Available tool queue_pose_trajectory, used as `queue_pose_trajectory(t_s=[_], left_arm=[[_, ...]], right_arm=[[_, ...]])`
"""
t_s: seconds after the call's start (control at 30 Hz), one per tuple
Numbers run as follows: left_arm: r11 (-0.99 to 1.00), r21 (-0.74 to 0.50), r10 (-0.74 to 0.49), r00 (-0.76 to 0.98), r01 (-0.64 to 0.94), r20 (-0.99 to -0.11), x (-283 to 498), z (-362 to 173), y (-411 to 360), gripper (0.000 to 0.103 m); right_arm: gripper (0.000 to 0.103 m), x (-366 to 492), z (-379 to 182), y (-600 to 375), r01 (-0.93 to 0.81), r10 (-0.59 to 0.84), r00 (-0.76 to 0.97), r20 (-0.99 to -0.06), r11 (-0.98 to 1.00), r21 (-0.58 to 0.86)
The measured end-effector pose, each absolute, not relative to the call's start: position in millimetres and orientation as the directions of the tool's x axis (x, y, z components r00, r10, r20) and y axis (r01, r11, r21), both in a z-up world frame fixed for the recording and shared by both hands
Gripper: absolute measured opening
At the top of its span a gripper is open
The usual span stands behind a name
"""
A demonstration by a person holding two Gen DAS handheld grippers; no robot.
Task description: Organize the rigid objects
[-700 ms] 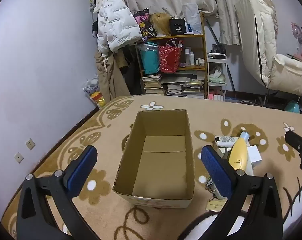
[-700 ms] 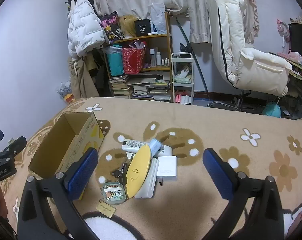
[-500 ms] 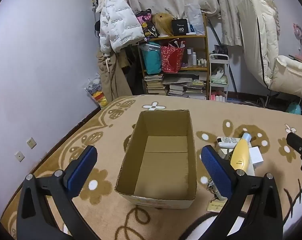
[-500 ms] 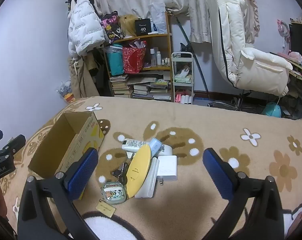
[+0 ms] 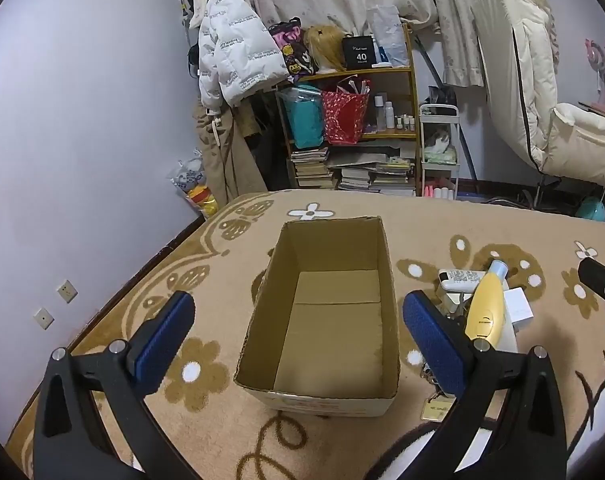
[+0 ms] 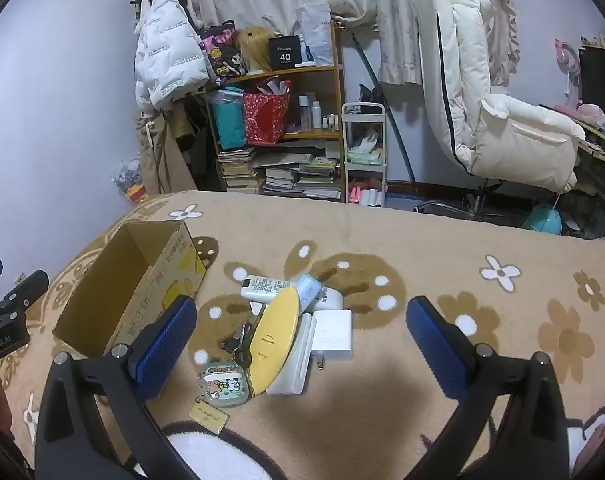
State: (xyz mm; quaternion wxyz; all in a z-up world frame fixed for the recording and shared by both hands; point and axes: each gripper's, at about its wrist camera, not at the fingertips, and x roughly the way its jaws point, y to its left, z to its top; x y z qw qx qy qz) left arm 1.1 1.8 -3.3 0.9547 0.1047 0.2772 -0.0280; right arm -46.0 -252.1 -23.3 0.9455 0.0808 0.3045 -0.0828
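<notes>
An open, empty cardboard box [image 5: 326, 320] sits on the tan flowered blanket; it also shows at the left of the right wrist view [image 6: 134, 284]. To its right lies a pile: a yellow bottle with a pale blue cap [image 6: 276, 330], a white tube [image 6: 262, 289], a white charger block [image 6: 332, 334], a white flat case [image 6: 292, 364], keys with a cartoon keychain [image 6: 222, 384]. The yellow bottle also shows in the left wrist view [image 5: 484, 304]. My left gripper [image 5: 298, 336] is open above the box's near end. My right gripper [image 6: 302, 340] is open above the pile.
A cluttered bookshelf [image 6: 278, 128] and a white jacket [image 6: 166, 64] stand beyond the blanket's far edge. A cream padded chair [image 6: 502, 120] is at the back right. A wall [image 5: 82, 160] runs along the left. A white rug patch [image 6: 210, 456] lies near me.
The left wrist view has shifted slightly, with the box a little farther right and the shelf lower. The right gripper and the pile look unchanged. Both grippers stay open.
</notes>
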Motion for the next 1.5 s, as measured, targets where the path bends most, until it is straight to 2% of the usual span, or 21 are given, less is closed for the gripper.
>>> queue_pose_trajectory(t_s=[1.5], left_arm=[[0.969,0.223,0.025,0.847,0.111,-0.531,1,-9,-2,0.103]], right_arm=[[0.103,-42,-31,-256,0.211,-0.098,0.796,-0.597,0.97,0.122]])
